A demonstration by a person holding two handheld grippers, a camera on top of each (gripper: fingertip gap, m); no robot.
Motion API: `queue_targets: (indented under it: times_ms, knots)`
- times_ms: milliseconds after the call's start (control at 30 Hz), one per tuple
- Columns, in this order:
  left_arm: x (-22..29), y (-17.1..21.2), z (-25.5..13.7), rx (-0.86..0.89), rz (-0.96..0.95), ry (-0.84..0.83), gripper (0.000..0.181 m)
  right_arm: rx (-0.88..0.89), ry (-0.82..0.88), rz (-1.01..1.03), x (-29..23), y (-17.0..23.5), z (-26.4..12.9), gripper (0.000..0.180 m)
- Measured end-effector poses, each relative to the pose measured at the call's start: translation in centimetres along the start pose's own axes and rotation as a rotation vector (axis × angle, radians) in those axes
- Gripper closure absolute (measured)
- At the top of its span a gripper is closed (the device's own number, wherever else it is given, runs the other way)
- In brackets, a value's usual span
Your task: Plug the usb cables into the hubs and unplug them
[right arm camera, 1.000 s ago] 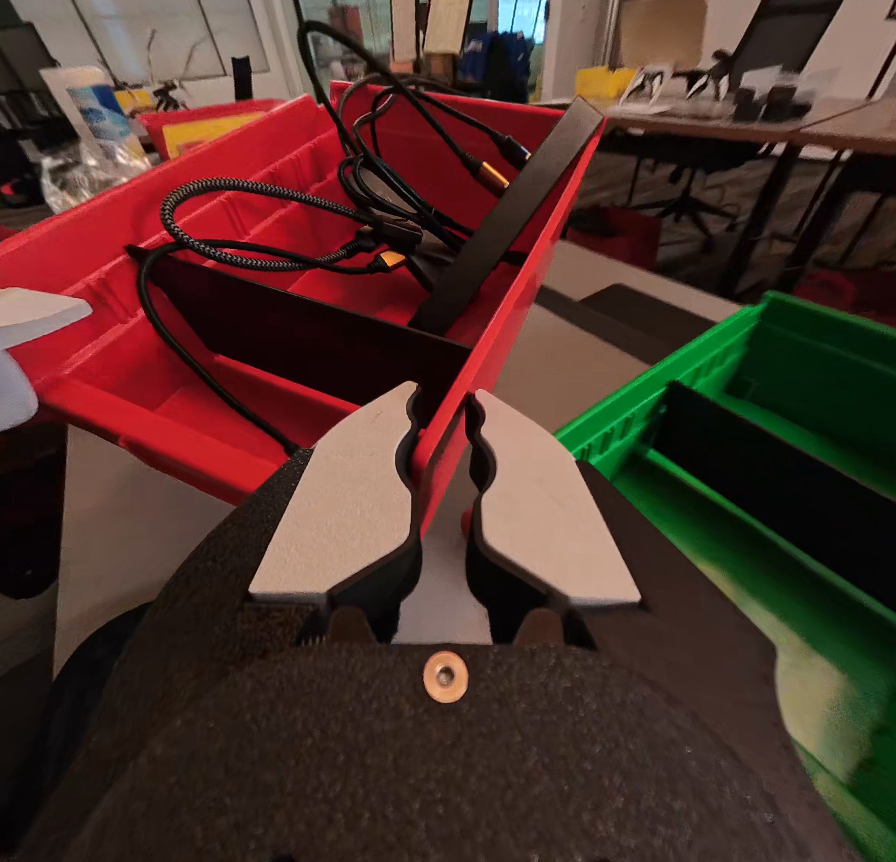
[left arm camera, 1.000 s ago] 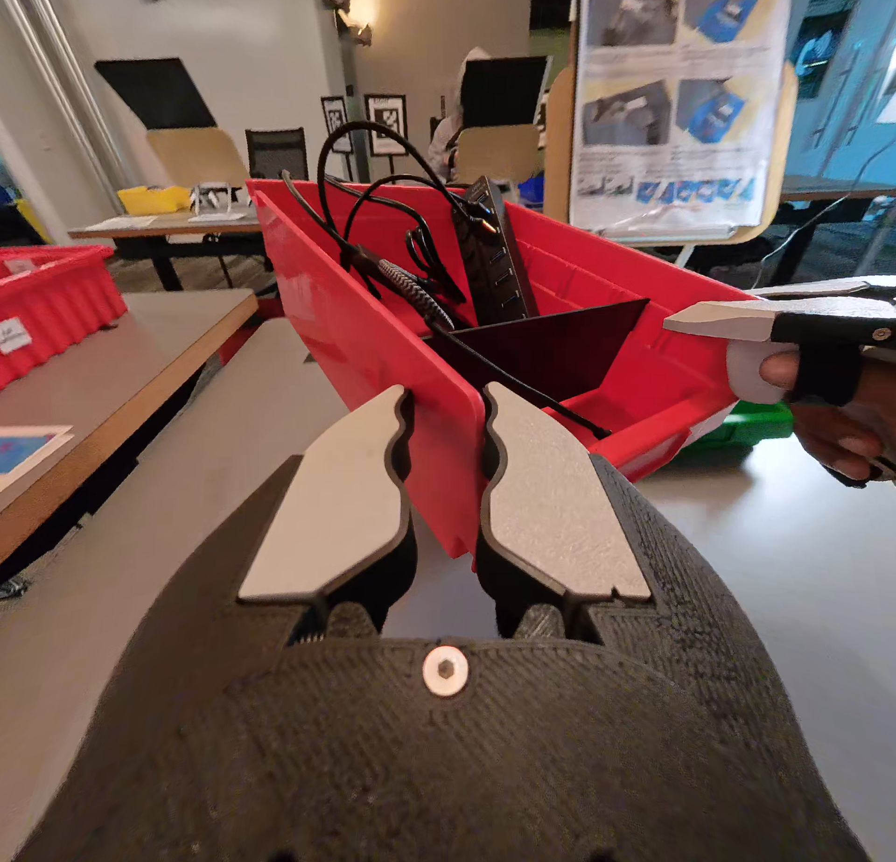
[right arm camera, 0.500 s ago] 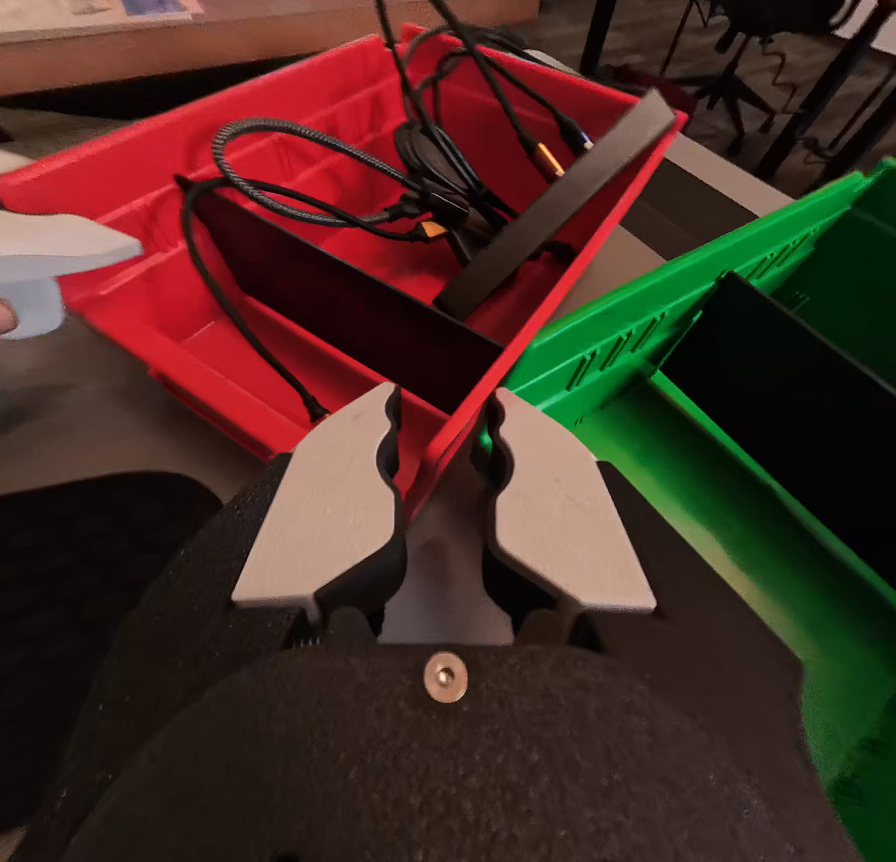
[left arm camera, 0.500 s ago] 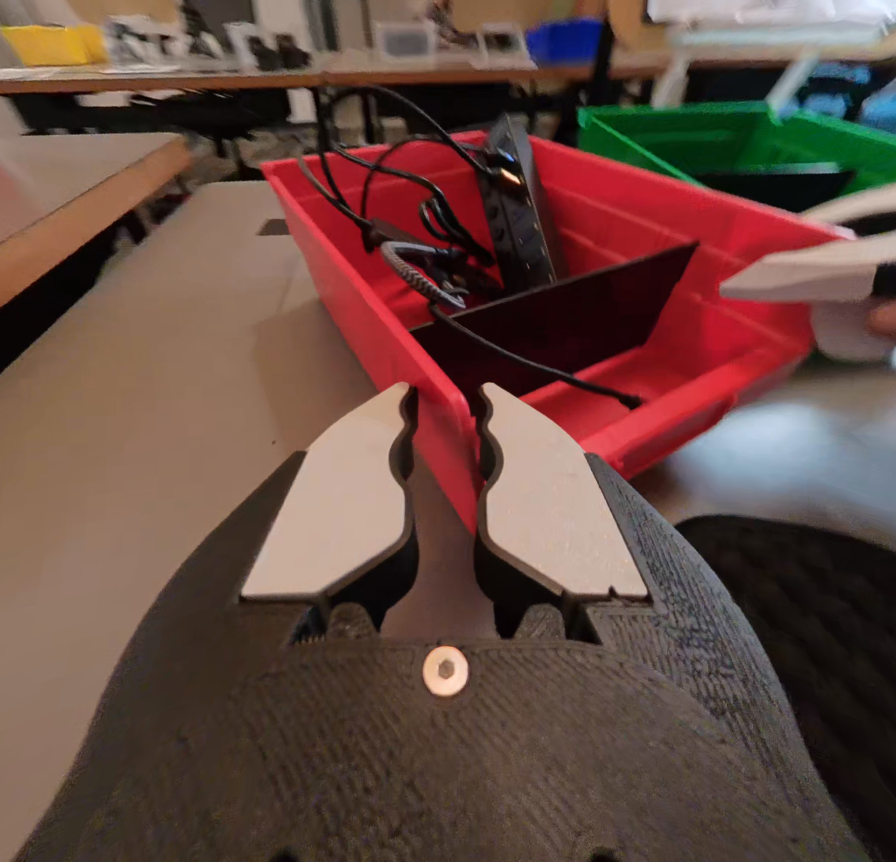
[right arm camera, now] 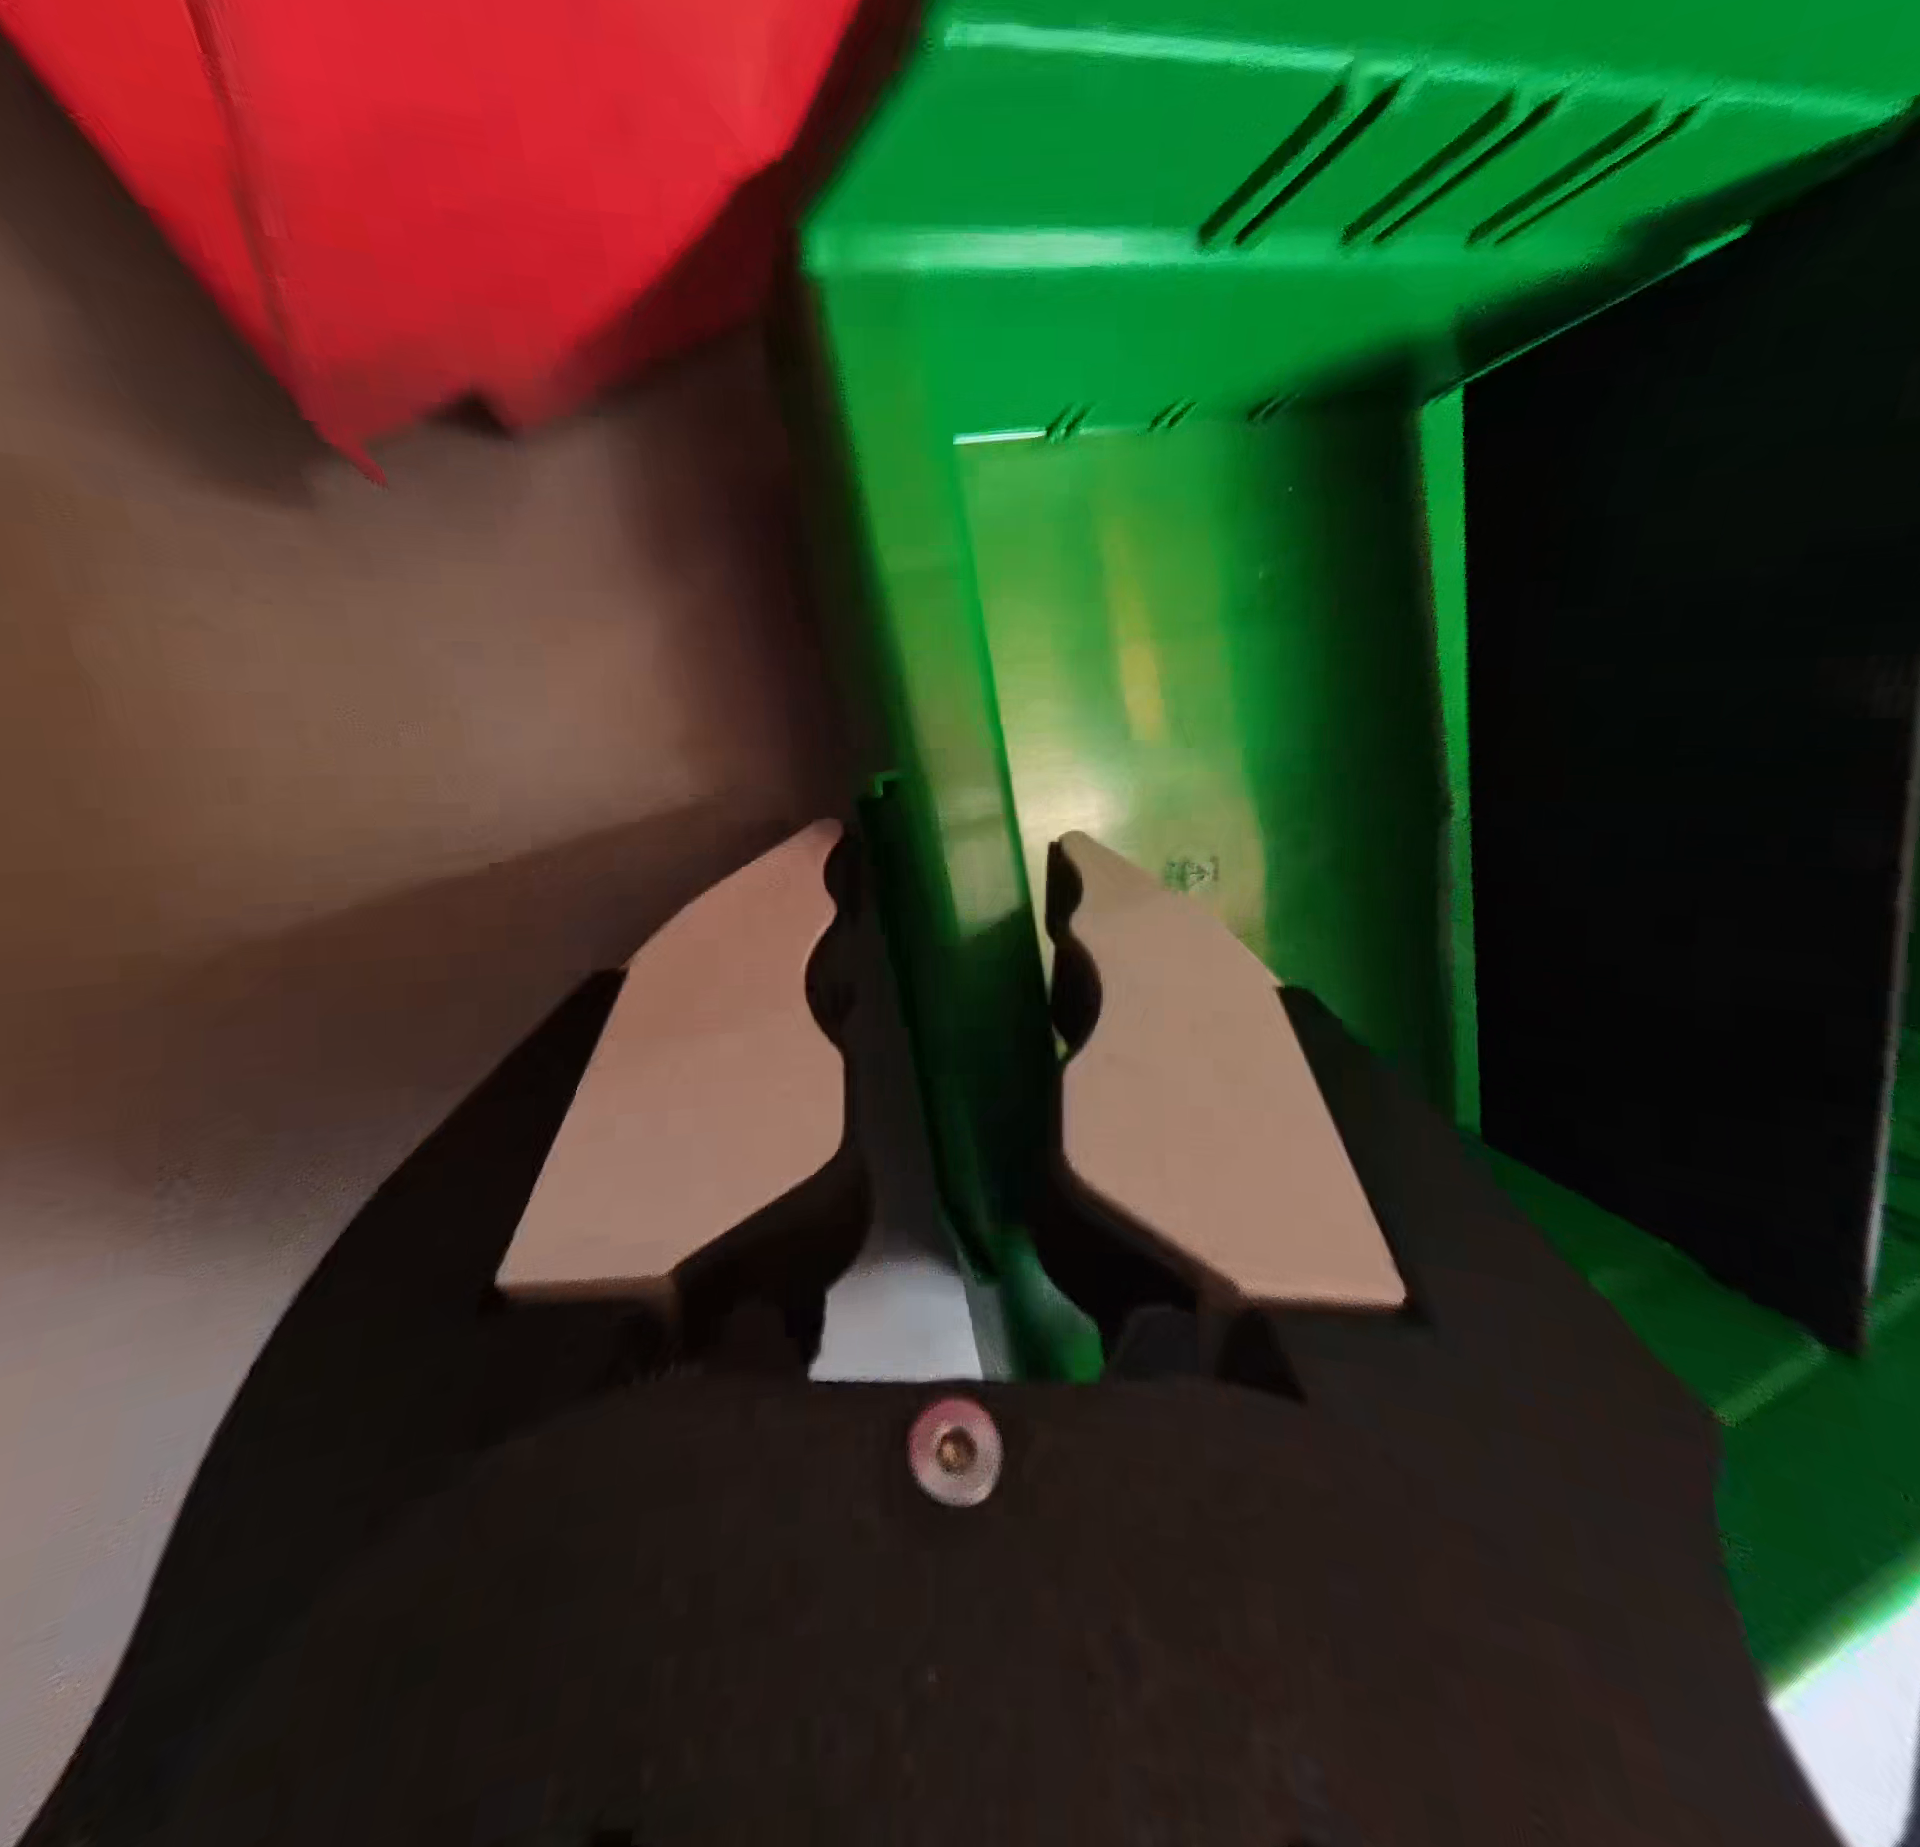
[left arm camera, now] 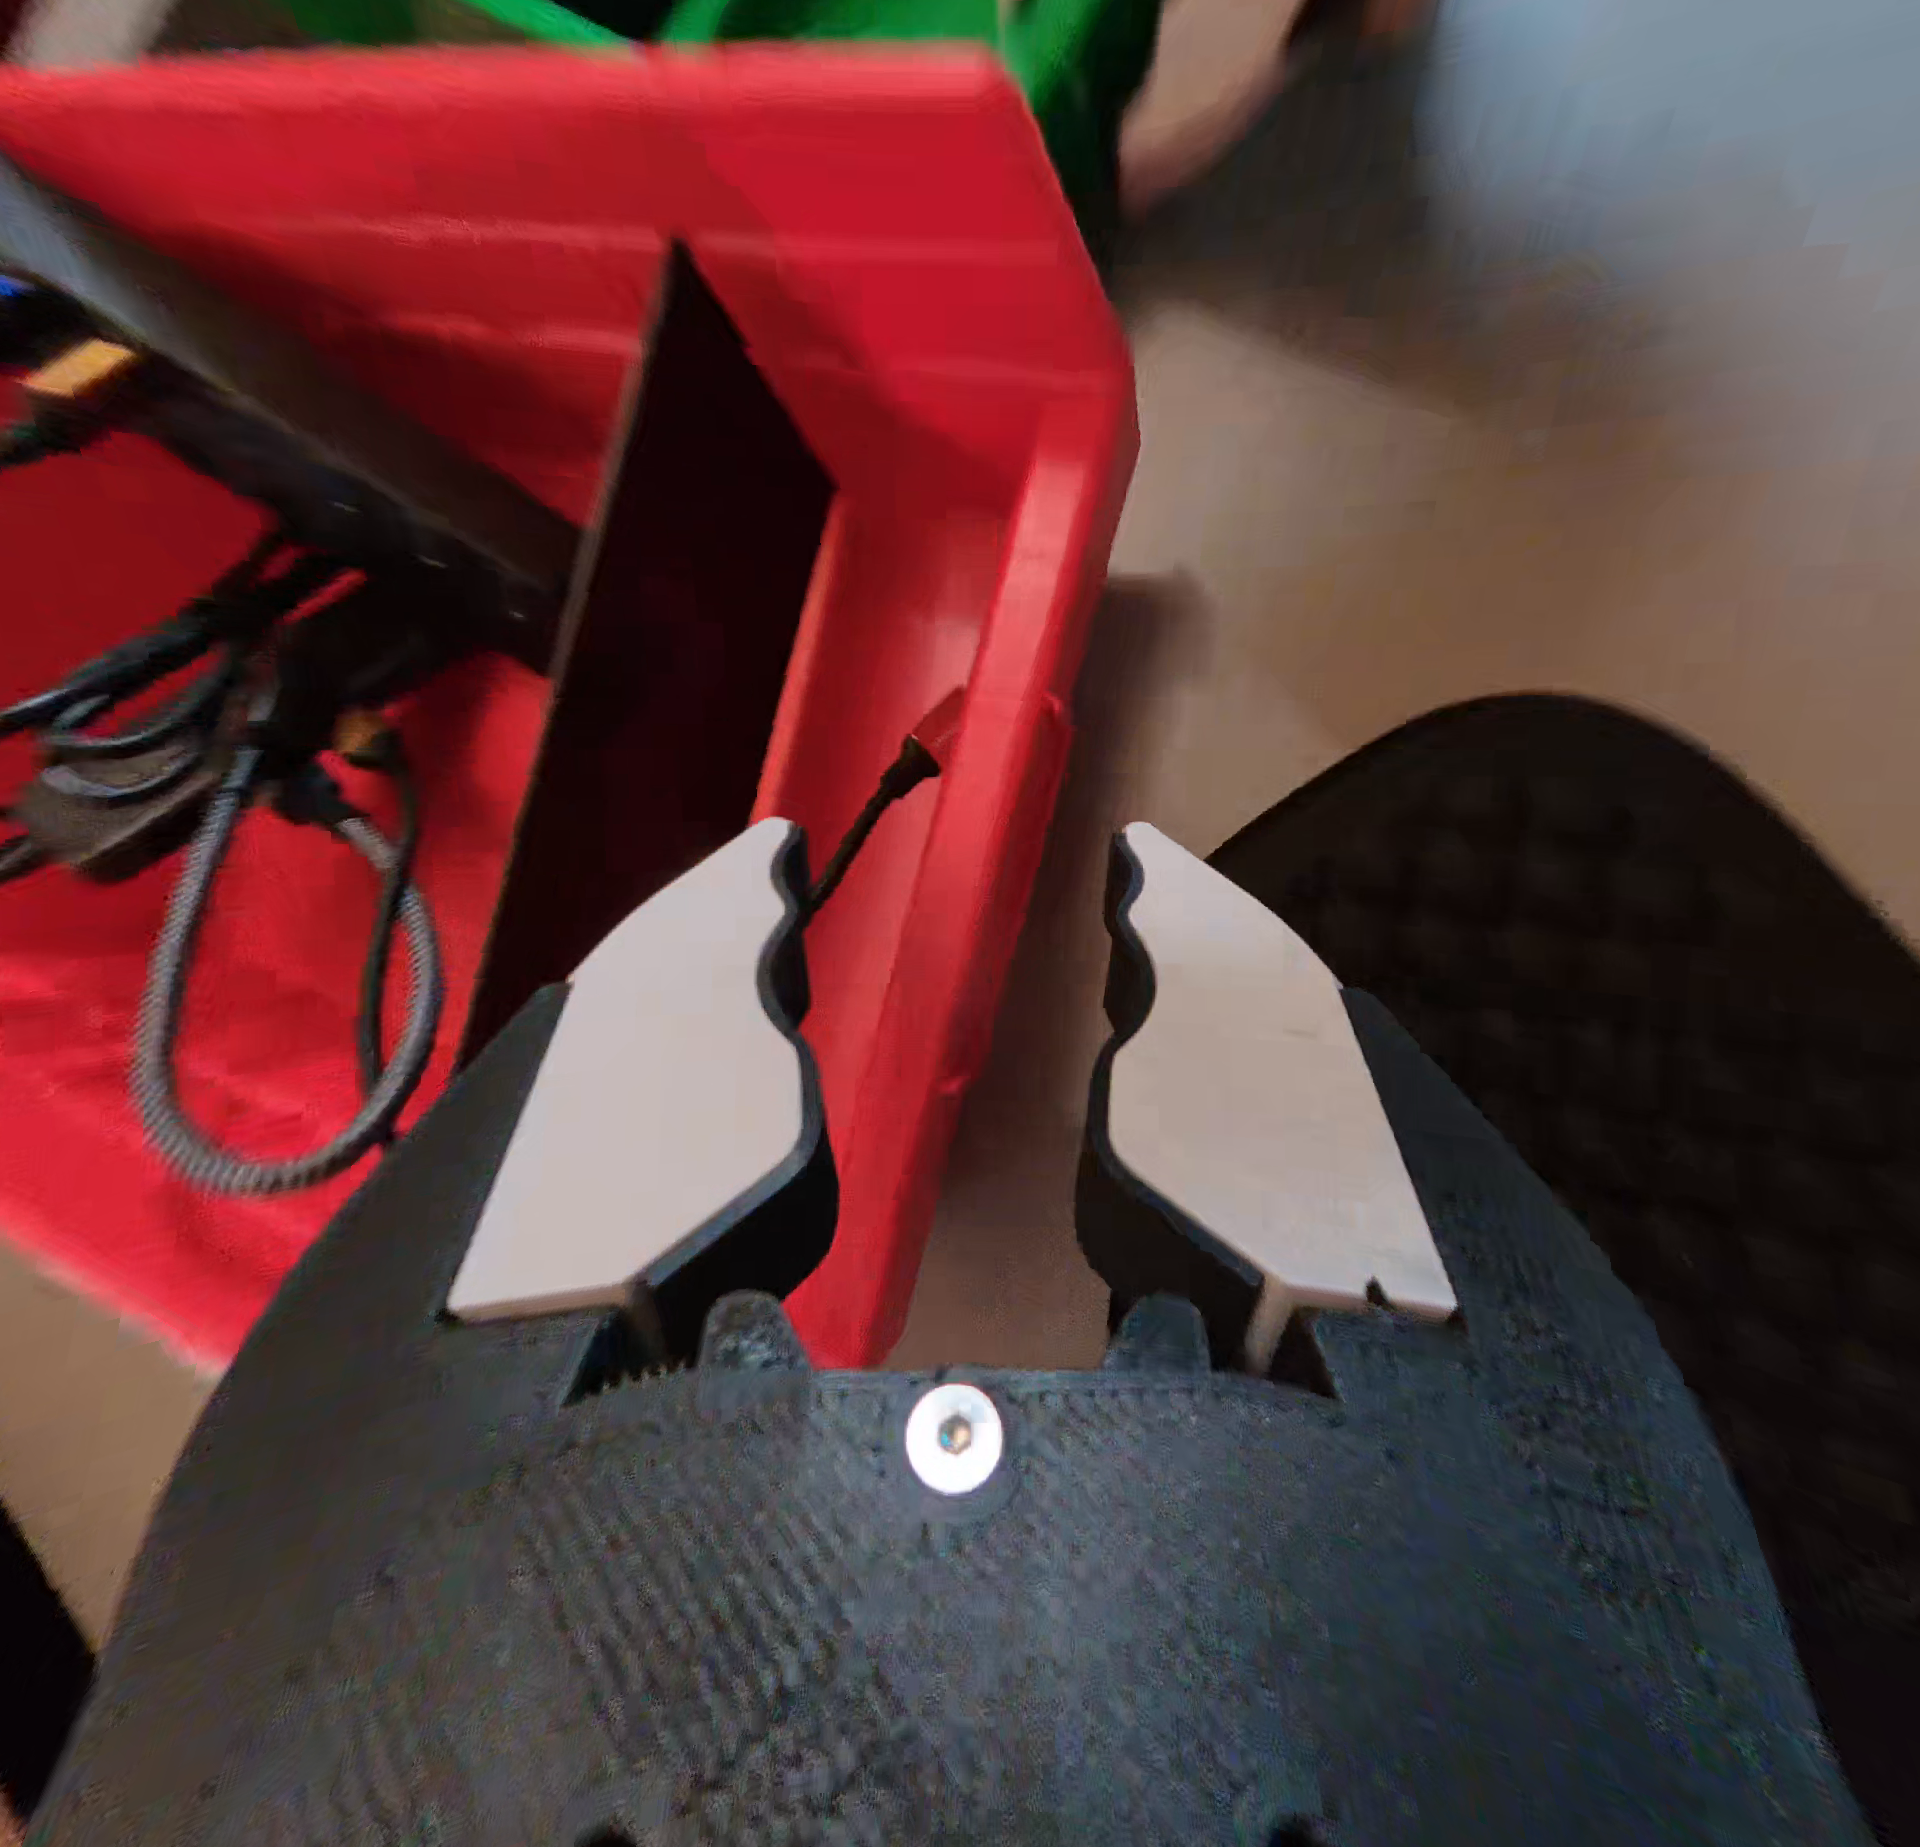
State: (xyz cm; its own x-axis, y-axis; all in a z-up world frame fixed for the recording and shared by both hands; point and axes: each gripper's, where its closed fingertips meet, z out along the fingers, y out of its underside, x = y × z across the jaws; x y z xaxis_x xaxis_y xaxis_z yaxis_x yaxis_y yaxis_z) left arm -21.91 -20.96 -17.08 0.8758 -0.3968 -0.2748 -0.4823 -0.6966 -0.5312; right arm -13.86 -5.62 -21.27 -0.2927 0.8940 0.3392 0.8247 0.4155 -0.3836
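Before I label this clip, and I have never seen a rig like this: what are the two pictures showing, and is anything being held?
Each picture comes from a camera mounted on a hand-held two-finger gripper, looking forward along its fingers; a person carries one in each hand.

In the left wrist view, the left gripper is open and straddles a wall of the red bin without pinching it. Inside the bin lie a black hub, tangled black cables and a dark divider.

In the right wrist view, the right gripper straddles the wall of the green bin; blur hides whether it pinches. The red bin's corner shows upper left.

Both bins stand on a pale table. No cable is held.
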Motion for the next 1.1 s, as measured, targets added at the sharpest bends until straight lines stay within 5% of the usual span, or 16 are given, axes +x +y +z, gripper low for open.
queue_targets:
  times_ms: [33,267,633,1100]
  knots:
    - [0.1,0.4,1.1,-0.06,0.031,0.014,0.125,0.006,0.001,-0.008,-0.1,0.3,0.0,0.146]
    - [0.9,0.6,3.9,-0.132,0.136,0.112,0.155,0.001,0.031,0.051,-0.7,6.0,-2.9,0.148]
    - [0.0,-0.2,4.7,-0.11,0.174,0.108,0.155,-0.041,0.129,0.164,2.1,17.3,-7.0,0.148]
    - [-1.4,-2.1,6.6,-0.07,0.21,0.096,0.155,-0.002,0.135,0.196,3.6,19.7,-7.5,0.145]
